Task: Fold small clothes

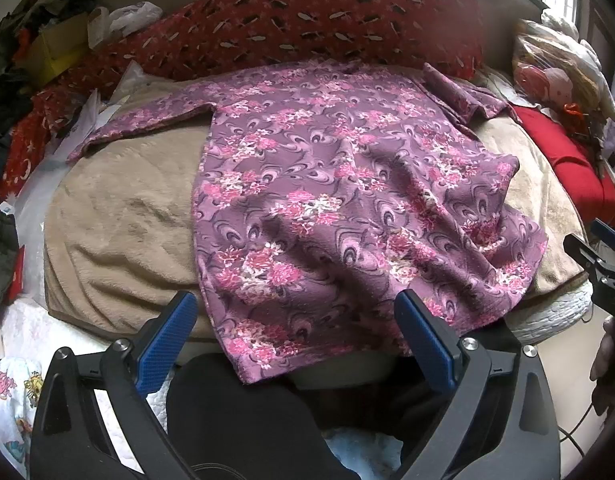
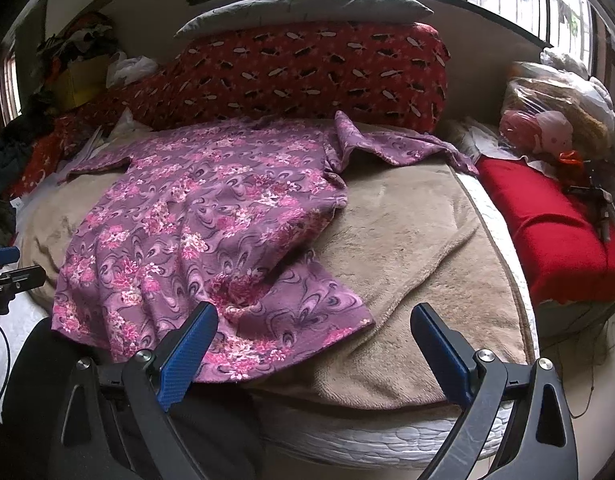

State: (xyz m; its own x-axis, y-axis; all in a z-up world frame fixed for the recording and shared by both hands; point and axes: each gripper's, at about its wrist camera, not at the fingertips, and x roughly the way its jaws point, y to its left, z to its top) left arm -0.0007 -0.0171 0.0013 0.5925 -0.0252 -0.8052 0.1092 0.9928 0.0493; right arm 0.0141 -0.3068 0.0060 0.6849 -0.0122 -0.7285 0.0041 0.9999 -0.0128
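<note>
A purple floral top [image 1: 347, 200] lies spread, rumpled, on a beige blanket [image 1: 119, 216] covering the bed, its neck end toward the far red patterned pillow [image 1: 327, 16] and its hem hanging just over the near edge. One sleeve [image 1: 147, 120] stretches out flat to the left; the other [image 2: 399, 144] lies crumpled toward the right. The left gripper [image 1: 295, 344] hovers at the hem with its blue-padded jaws spread wide and nothing between them, one finger over the cloth, the other over the blanket edge. The right gripper [image 2: 315, 352] is likewise wide apart and empty, near the hem's right corner. A grey pillow [image 2: 307, 8] sits on top of the red one. A red cloth [image 2: 555, 232] lies to the right of the bed. No writing or labels can be read.
</note>
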